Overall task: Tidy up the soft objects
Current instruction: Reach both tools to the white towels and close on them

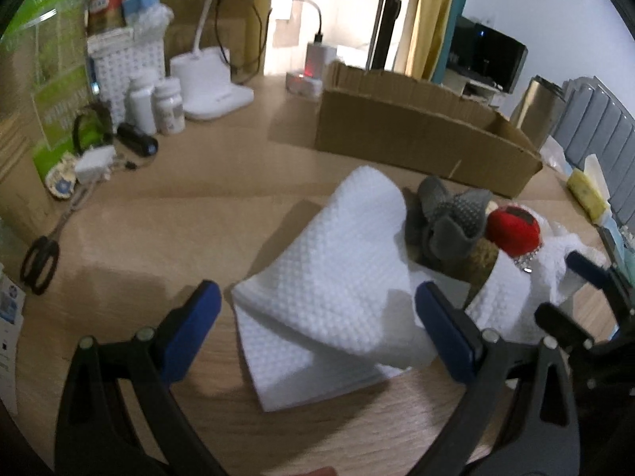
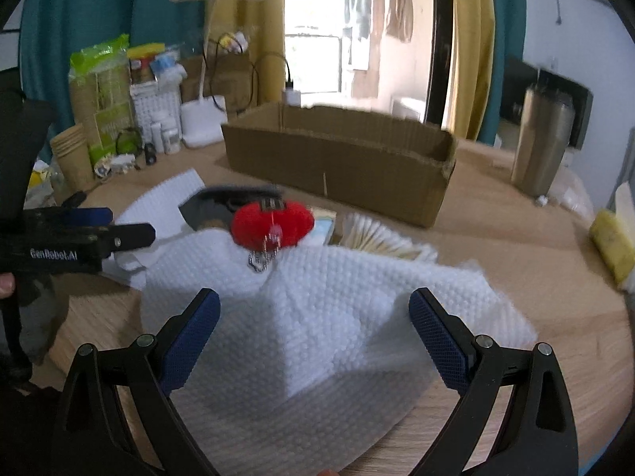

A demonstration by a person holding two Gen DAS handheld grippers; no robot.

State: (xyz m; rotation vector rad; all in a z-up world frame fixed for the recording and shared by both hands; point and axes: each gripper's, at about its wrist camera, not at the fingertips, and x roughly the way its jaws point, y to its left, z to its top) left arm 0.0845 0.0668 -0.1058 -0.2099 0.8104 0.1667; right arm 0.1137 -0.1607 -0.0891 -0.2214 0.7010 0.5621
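Left tool [image 1: 317,333] and right tool [image 2: 313,333] both hover with jaws spread wide.

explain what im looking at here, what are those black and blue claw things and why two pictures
Those are two handheld grippers, one in each of a person's hands; no robot arm is involved. Each picture comes from a camera on one gripper, looking forward along its jaws. The first shows the left gripper, the second the right gripper. Both stand open and hold nothing. On the wooden table lie white cloths, a red plush toy with a small chain, something grey and soft, and behind them an open cardboard box. The job is tidying the soft things.
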